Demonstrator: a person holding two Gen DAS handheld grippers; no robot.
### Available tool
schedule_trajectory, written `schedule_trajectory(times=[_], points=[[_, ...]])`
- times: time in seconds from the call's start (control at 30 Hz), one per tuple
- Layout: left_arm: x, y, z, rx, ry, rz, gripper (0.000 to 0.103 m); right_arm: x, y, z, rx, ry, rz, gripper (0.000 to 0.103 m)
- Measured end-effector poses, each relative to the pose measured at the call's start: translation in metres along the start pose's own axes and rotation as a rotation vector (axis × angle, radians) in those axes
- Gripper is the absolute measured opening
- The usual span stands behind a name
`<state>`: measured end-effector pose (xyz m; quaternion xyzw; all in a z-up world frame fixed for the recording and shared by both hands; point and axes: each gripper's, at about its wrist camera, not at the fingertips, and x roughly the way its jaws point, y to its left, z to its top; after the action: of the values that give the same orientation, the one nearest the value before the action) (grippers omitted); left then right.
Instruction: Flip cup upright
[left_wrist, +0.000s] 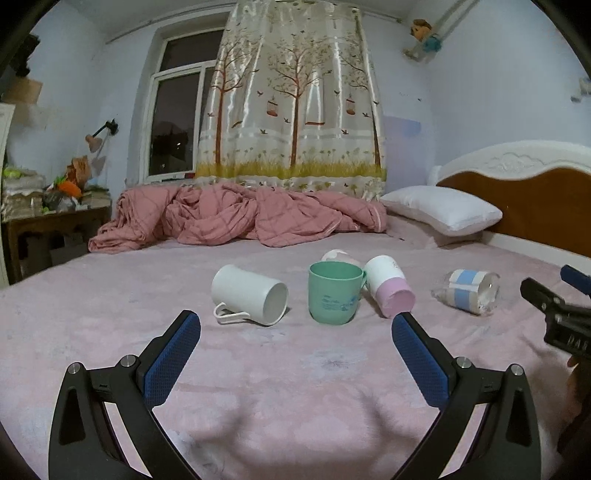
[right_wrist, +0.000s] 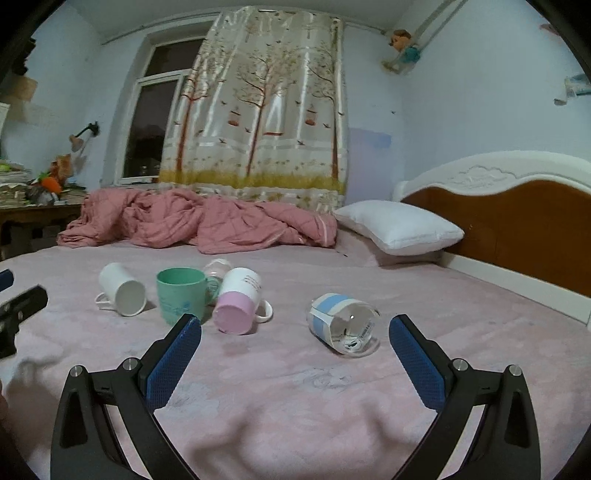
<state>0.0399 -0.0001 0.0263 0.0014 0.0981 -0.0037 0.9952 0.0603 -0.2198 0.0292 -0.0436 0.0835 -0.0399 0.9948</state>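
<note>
Glossy green cup (left_wrist: 335, 292) upright, glass cup (right_wrist: 343, 323) toppled

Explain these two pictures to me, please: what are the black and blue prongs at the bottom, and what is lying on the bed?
Those prongs are hand-held grippers; a person holds one in each hand, with a camera looking along its fingers. One picture comes from the left gripper, the other from the right gripper. Both are open and hold nothing. On the pink bed sheet a green cup stands upright. A white mug, a white and pink mug and a clear cup with a blue band lie on their sides. A smaller pink item behind them is too hidden to name.
</note>
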Motion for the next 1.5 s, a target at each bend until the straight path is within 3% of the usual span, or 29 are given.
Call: schedule_trajectory(times=[0.17, 0.37, 0.73, 1.5], points=[[0.004, -0.002, -0.006, 0.000, 0.012, -0.004, 0.103, 0.012, -0.002, -0.009, 0.026, 0.039, 0.038, 0.103], [0.007, 0.015, -0.008, -0.090, 0.038, 0.026, 0.103, 0.019, -0.010, -0.011, 0.070, 0.063, 0.057, 0.103], [0.009, 0.008, -0.009, -0.029, 0.053, 0.037, 0.103, 0.020, -0.005, -0.015, 0.050, 0.072, 0.045, 0.103], [0.011, 0.007, -0.011, -0.027, 0.060, 0.036, 0.103, 0.019, -0.001, -0.015, 0.026, 0.088, 0.038, 0.103]])
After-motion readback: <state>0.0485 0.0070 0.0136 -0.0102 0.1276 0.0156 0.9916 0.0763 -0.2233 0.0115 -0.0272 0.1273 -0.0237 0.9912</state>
